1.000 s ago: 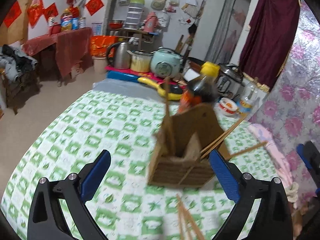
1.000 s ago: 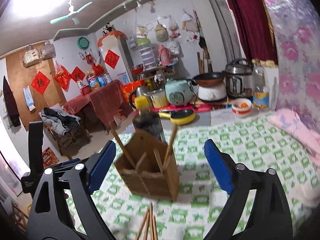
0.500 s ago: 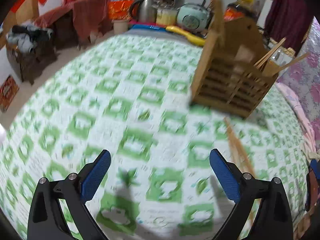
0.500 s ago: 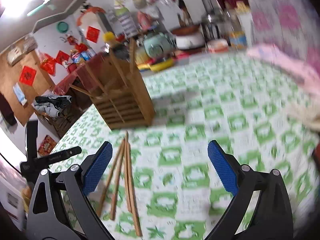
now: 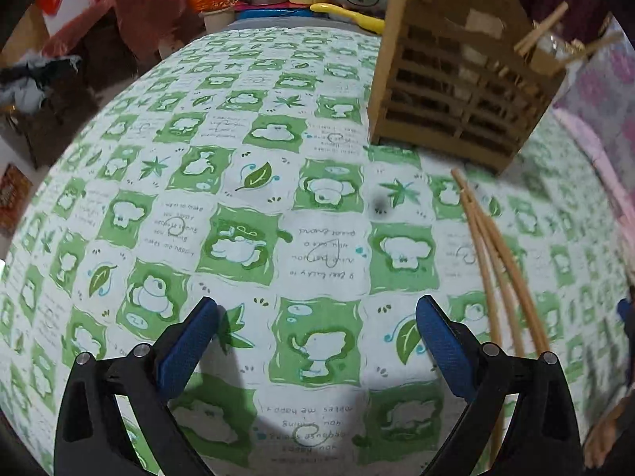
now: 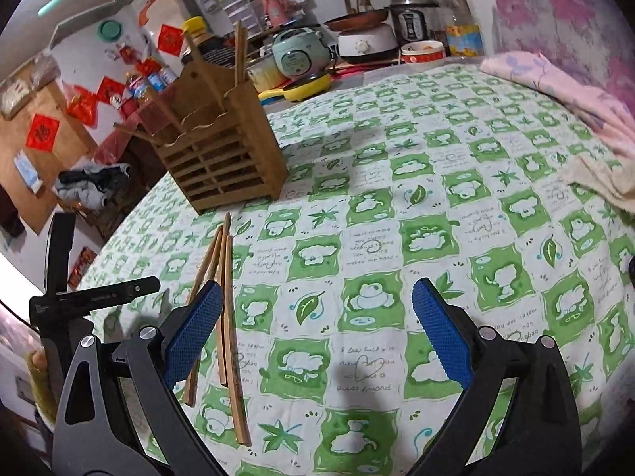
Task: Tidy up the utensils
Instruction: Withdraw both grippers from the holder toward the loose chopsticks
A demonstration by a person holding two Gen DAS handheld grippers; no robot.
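A slatted wooden utensil holder [image 5: 460, 91] stands on the green-checked tablecloth [image 5: 254, 206] with a few chopsticks sticking out of it; it also shows in the right wrist view [image 6: 222, 150]. Several loose chopsticks [image 5: 496, 261] lie on the cloth in front of it, seen too in the right wrist view [image 6: 222, 297]. My left gripper [image 5: 317, 341] is open and empty, low over the cloth, left of the chopsticks. My right gripper [image 6: 315, 329] is open and empty, with its left finger just over the chopsticks.
A pink cloth [image 6: 563, 91] lies at the table's right side. Rice cookers, pots and a yellow pan [image 6: 305, 87] crowd the far end behind the holder. The left gripper's black frame [image 6: 71, 297] shows at the left edge of the right wrist view.
Both grippers have dropped from above the holder toward the tablecloth and tilted down. The holder now sits farther up in each view, and the loose chopsticks have come close.
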